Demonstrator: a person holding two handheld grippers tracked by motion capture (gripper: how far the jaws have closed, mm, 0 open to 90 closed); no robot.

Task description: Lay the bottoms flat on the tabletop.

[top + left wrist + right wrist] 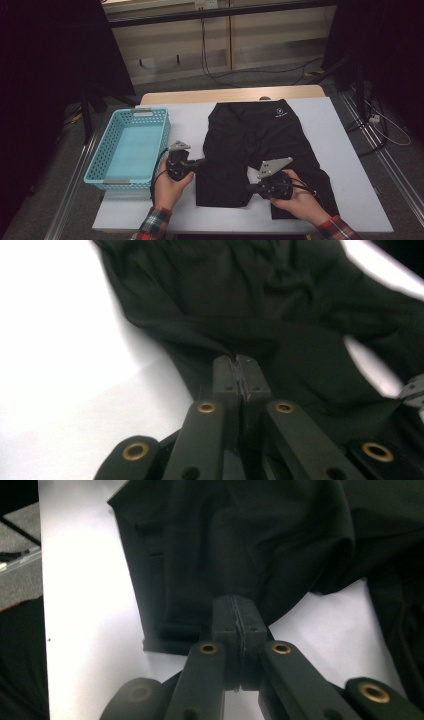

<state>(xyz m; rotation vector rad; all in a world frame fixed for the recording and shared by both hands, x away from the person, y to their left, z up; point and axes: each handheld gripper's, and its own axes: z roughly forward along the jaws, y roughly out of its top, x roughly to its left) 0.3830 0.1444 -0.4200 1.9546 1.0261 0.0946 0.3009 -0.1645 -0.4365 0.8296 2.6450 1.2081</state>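
- Here, the black fabric shorts (260, 145) lie spread on the white table top (340, 150), waistband at the far side, with a small white logo (278, 113) near that band.
- Your left gripper (199, 162) sits at the shorts' left edge, about halfway down the garment; in the left gripper view its jaws are pressed together and a fold of the black cloth (235, 315) is pinched between the pads.
- The fabric bunches and rises toward that pinch, with creases fanning away from it in the left gripper view.
- Your right gripper (249, 188) rests at the near hem, where the two legs part; in the right gripper view its jaws are pressed together too, and they pinch the cloth (240, 545) at the edge of a leg.
- Beside that grip, a folded leg hem (160, 640) lies flat on the white surface, and bare table shows to the right of the jaws.
- Your two grippers are near each other, left one farther from you than the right.
- A light blue plastic basket (95, 165) with perforated walls stands on the table's left side, just beside your left hand (167, 187) and apart from the shorts.
- Your right hand (300, 200) lies over the right leg of the shorts; red plaid sleeves (155, 225) show at both wrists.
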